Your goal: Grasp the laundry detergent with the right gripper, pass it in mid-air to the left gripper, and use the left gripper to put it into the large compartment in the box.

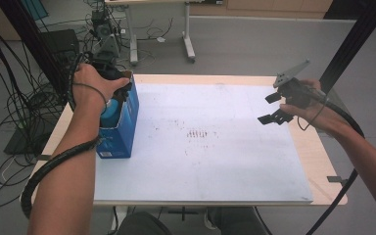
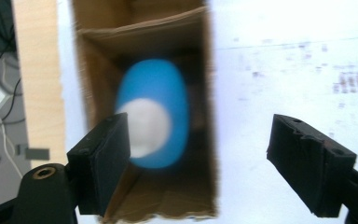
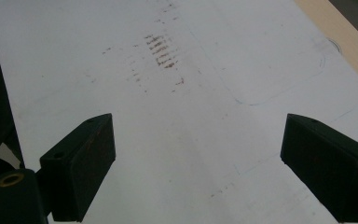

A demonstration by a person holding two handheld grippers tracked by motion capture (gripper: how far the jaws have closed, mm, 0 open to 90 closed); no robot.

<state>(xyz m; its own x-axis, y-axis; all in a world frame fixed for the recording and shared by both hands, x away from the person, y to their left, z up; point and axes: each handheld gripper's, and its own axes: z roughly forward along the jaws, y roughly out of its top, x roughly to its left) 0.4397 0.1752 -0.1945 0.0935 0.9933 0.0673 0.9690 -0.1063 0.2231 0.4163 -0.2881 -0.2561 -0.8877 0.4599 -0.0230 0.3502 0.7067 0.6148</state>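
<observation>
Nearest you, your two forearms come in from the bottom of the high view, a ribbed cable coiled round the left one. Your left hand-held gripper hangs over the open top of the blue box, which stands upright near the left edge of the white mat on the desk. In the left gripper view the jaws stand apart with nothing pressed between them — released — and they look straight down into the box, whose inside is plain brown cardboard. Down in it lies the ball, blue with a white patch on its near side; the picture is blurred, so its exact shape is hard to tell. The left jaw overlaps the white patch in the picture, but whether it touches the ball you cannot tell from here. In the high view a bit of the ball peeps out at the box top, just beside your left wrist. Your right hand-held gripper hovers well apart from the box, over the right edge of the mat, with its grey plate on top. Its jaws are spread wide and hold nothing — the right gripper view looks between them onto the bare mat, marked with small reddish-brown stains. Beyond the desk lie the grey floor, loose cables and the legs of another table.
</observation>
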